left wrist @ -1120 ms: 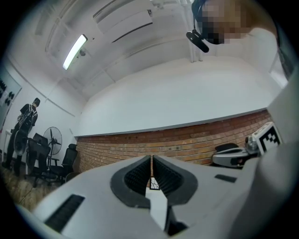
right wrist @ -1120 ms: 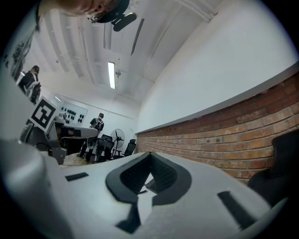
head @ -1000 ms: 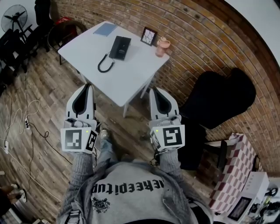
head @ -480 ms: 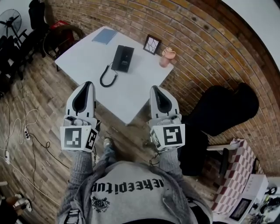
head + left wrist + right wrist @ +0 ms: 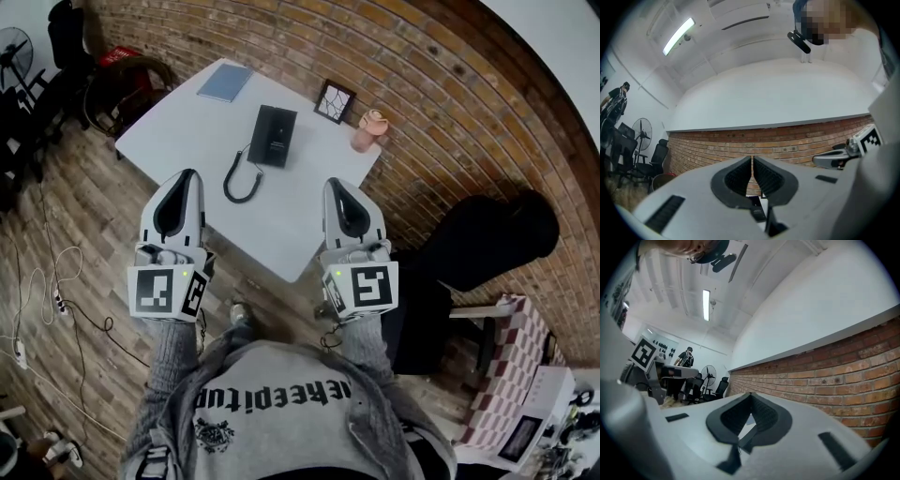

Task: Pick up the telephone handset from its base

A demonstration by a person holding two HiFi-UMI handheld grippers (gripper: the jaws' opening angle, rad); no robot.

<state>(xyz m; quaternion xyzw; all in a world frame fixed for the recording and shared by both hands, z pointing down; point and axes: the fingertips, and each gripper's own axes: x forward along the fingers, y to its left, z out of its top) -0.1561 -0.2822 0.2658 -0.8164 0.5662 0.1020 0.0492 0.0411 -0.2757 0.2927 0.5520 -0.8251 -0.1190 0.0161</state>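
On the bench [image 5: 187,131]: a black telephone base [image 5: 277,134] with the handset [image 5: 265,139] lying on it, not lifted yet.
Handset's long way: it runs from near to far, almost the same way the tongs point.
Cord [image 5: 239,178]: curls out from the base's near end, on its left.
Left tongs [image 5: 187,175]: tips pressed together, holding nothing; nearer than the base, to its left, well apart from it.
Right tongs [image 5: 335,184]: tips together too, holding nothing; nearer than the base, to its right.
Closer one: the right tongs, I think, but only by a little.
Way to go: forward and inward, toward the base.
Right of the base: a picture frame [image 5: 335,100] and a pink cup [image 5: 372,127].
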